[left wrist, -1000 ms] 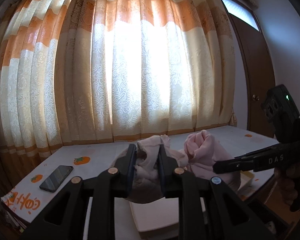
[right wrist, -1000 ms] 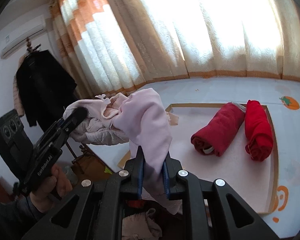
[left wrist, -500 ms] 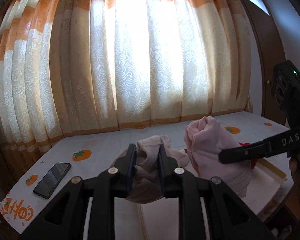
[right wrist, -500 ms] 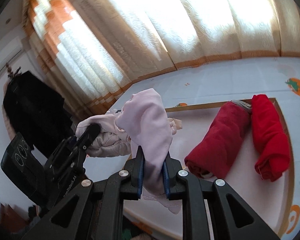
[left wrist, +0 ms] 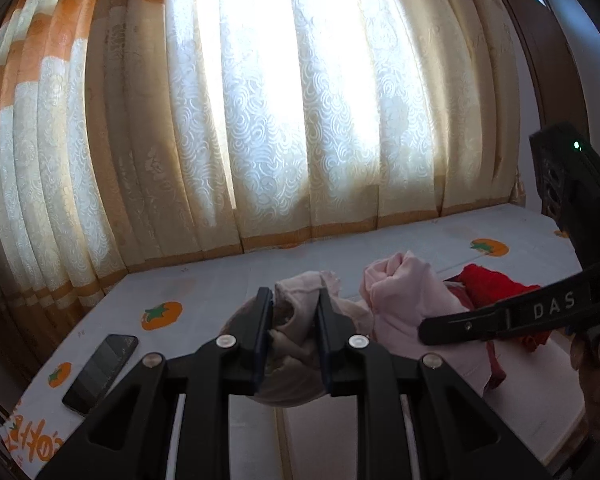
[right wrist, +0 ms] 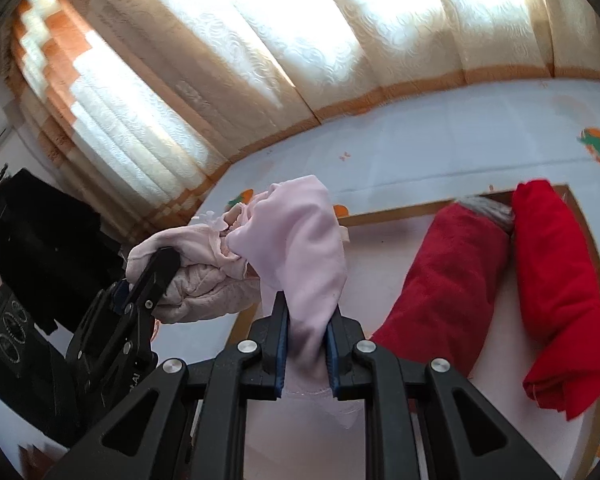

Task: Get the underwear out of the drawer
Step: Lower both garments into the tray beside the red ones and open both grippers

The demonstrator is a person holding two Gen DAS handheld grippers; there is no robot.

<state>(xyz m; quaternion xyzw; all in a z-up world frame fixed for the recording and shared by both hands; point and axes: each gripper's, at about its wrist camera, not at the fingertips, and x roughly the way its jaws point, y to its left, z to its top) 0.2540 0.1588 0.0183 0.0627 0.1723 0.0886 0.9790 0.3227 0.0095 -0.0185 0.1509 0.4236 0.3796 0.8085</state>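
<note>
Two soft pieces of underwear, each pinched in a tool above the bench.
At lower centre of each wrist view, the left tool (left wrist: pixel 292 332) clamps beige underwear (left wrist: pixel 300 304), the right tool (right wrist: pixel 306 336) clamps pink underwear (right wrist: pixel 300 240). Light, limp cloth: likely best gripped on a bunched fold.

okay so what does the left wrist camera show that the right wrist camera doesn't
Left wrist only: a phone lying on the persimmon-print cloth. Right wrist only: a dark coat hanging at the left, and both red rolls in full. Both: the curtain, the left gripper clamping beige underwear, the right gripper clamping pink underwear.
</note>
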